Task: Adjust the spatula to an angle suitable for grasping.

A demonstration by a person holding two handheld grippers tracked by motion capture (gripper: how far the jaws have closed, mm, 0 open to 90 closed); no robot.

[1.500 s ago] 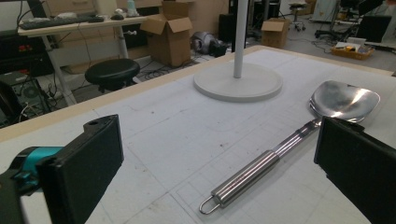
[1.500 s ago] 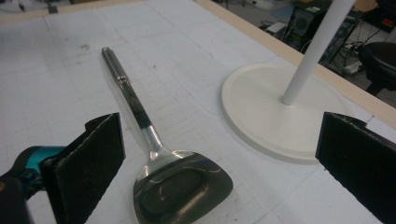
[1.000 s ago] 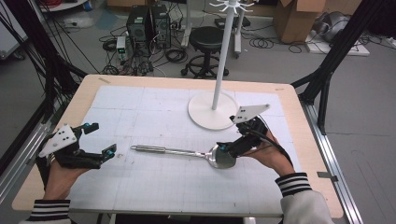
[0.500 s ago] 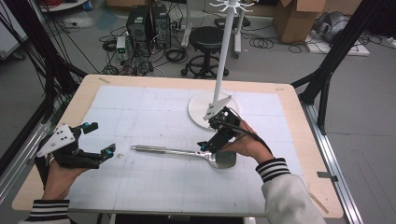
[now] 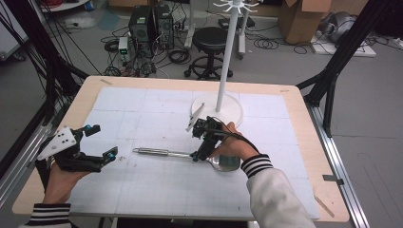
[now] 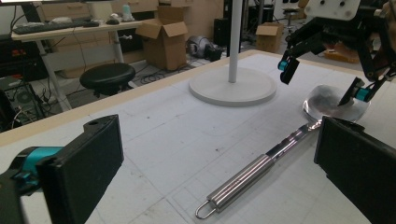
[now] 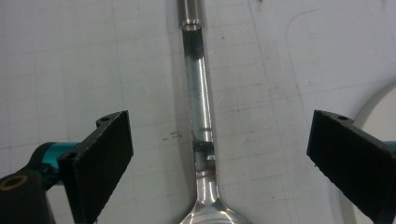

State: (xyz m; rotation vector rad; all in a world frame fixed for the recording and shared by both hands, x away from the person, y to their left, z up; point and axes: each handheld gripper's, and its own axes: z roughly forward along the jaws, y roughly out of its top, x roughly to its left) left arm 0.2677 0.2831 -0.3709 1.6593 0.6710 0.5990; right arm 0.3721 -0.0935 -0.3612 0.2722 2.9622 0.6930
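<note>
The ladle lay flat on the bench, just in front of the white stand. Its bowl sat nearest the stand's base, and its long handle ran away from the stand toward the left gripper, hanging loop at the far end. The right gripper hung over the neck, where handle meets bowl; its jaws, spread wide and just closing a little, straddled the shaft without touching it. The left gripper rested spread and empty beyond the loop, farther from the stand
</note>
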